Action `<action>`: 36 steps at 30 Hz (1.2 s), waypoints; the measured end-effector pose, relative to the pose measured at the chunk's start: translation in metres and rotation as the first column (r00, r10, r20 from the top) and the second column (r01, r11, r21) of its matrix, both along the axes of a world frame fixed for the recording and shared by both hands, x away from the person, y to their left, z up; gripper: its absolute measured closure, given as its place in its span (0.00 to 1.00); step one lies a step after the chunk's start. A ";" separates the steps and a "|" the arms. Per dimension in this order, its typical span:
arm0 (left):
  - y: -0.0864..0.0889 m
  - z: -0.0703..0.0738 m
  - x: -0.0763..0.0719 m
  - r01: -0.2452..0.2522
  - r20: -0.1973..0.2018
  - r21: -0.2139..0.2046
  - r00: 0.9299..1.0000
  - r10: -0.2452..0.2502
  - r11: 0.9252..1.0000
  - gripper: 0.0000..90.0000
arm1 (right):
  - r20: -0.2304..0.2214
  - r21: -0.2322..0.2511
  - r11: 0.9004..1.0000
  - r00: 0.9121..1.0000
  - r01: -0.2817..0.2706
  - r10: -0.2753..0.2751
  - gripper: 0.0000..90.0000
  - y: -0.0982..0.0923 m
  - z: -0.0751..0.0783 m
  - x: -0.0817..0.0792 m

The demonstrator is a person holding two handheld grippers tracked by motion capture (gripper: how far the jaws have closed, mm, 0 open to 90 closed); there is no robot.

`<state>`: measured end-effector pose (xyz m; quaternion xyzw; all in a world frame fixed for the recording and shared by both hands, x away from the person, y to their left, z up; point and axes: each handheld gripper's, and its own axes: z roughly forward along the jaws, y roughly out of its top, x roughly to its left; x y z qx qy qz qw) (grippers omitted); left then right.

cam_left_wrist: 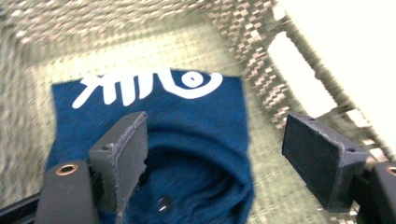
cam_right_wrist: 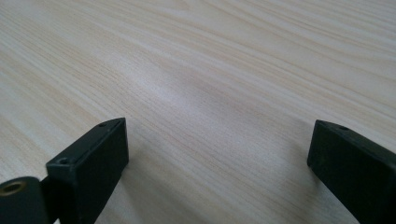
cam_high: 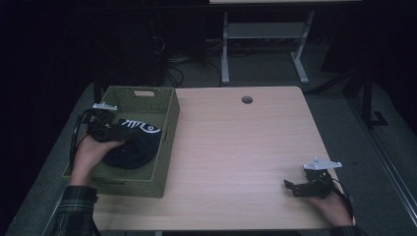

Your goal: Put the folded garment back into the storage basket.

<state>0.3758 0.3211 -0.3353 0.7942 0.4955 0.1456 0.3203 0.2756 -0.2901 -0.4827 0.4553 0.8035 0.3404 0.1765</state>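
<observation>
**Navy cloth lies loose in the green basket**

Navy cloth (cam_left_wrist: pixel 187 154) with a white fish-bone print lies on the floor of the woven green basket (cam_high: pixel 167 142) at the left edge of the table (cam_high: pixel 236 147), bunched toward the near side. Above it hangs the left gripper (cam_left_wrist: pixel 215 154), jaws spread wide with the cloth below them, not pinched. At the near right corner the right gripper (cam_right_wrist: pixel 217 163) rests over bare wood, jaws released and holding nothing, well apart from the basket.
</observation>
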 end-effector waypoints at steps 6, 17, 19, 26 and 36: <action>-0.026 0.013 0.001 0.057 0.031 -0.017 0.998 -0.057 0.998 0.24 | -0.001 0.000 1.000 1.000 0.001 -0.001 0.05 0.000 0.000 0.000; -0.085 0.023 -0.002 0.171 0.079 -0.042 0.983 -0.167 0.984 0.24 | 0.000 0.000 1.000 1.000 -0.001 0.001 0.05 0.000 0.000 0.000; -0.098 0.022 -0.003 0.195 0.082 -0.048 0.978 -0.191 0.980 0.24 | 0.001 0.000 1.000 1.000 -0.001 0.001 0.05 0.000 0.000 0.000; -0.137 0.012 -0.006 0.259 0.085 -0.066 0.964 -0.253 0.964 0.24 | 0.000 0.000 1.000 1.000 -0.001 0.001 0.05 0.000 0.000 0.000; -0.179 -0.017 -0.013 0.324 0.072 -0.060 0.945 -0.319 0.944 0.23 | 0.000 0.000 1.000 1.000 0.000 0.000 0.05 0.000 0.000 0.000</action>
